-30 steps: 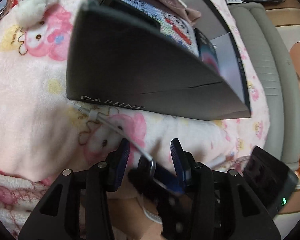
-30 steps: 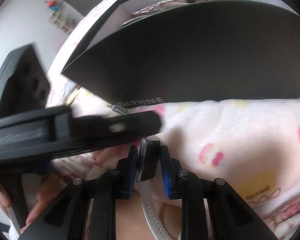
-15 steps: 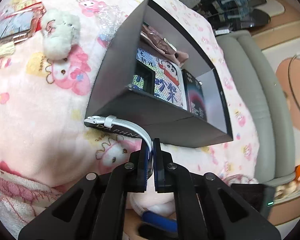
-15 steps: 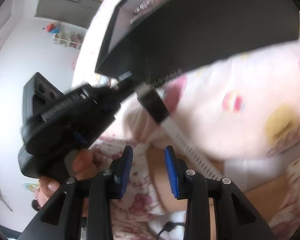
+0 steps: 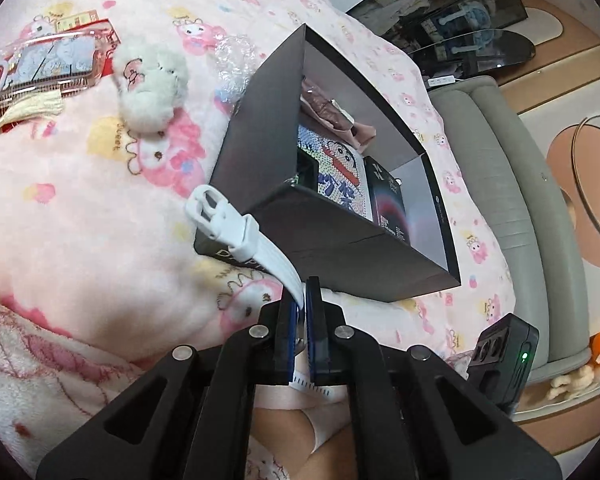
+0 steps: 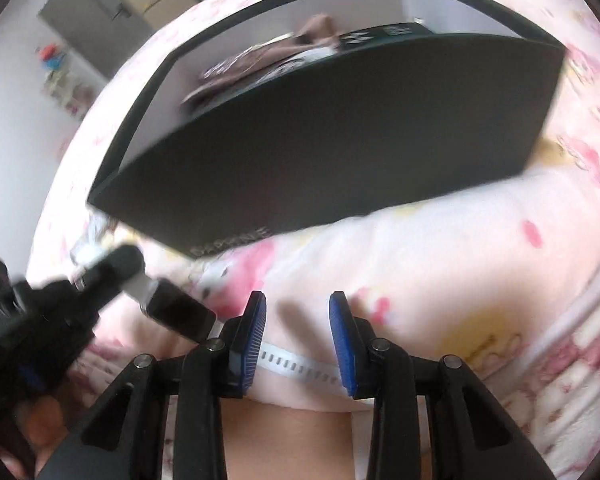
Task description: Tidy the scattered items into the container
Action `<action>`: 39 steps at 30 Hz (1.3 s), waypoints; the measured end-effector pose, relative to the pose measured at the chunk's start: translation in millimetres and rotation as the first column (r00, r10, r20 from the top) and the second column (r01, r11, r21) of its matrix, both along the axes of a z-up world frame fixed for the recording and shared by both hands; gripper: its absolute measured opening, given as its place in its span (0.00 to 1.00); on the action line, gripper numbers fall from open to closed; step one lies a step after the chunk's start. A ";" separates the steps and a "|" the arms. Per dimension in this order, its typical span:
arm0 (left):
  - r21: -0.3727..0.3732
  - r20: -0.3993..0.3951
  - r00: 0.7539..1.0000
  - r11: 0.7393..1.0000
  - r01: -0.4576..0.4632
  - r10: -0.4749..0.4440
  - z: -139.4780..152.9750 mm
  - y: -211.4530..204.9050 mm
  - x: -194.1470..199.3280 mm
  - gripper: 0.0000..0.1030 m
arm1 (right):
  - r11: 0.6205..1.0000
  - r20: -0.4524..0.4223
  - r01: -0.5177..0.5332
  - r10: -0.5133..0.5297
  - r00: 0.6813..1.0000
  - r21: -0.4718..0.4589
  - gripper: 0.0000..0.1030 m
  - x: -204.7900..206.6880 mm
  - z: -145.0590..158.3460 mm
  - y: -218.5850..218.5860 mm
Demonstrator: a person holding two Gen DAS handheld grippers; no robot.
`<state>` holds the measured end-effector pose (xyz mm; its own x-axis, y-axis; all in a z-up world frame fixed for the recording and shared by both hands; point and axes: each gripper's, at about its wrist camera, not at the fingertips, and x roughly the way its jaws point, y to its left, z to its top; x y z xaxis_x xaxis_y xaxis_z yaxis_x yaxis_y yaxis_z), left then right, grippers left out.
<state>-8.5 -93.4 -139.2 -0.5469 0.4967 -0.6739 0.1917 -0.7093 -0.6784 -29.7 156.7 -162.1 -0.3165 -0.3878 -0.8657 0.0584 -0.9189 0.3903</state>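
My left gripper [image 5: 300, 300] is shut on a smartwatch with a white strap [image 5: 244, 236], whose buckle end sticks up in front of the black box [image 5: 260, 152]. The box stands open on the pink blanket and holds a cartoon picture, a dark booklet and a brown pouch. In the right wrist view the watch's dark face [image 6: 178, 314] hangs from the left gripper at lower left, its holed strap [image 6: 292, 364] trailing behind my right gripper [image 6: 298, 320], which is open and empty below the box wall [image 6: 340, 140].
A white plush toy [image 5: 152, 80] and a clear case with comb-like items [image 5: 40, 68] lie on the blanket [image 5: 80, 208] left of the box. A grey sofa edge [image 5: 512, 184] runs along the right. A black device with a green light [image 5: 504, 360] sits at lower right.
My right gripper let go of the watch and opened. My left gripper closed on the strap and lifted the watch higher, giving a wider view of the box.
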 end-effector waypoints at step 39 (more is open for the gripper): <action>-0.091 -0.028 0.998 0.995 -0.052 0.049 2.4 -3.4 1.7 0.02 | 0.958 -0.024 0.174 -0.184 0.983 -0.229 0.03 -11.5 16.7 104.7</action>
<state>-6.8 -96.7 -136.8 -0.5875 0.4050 -0.7006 0.2122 -0.7583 -0.6164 -41.2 261.3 -145.3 -0.4347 -0.5041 -0.7462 -0.0774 -0.8046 0.5887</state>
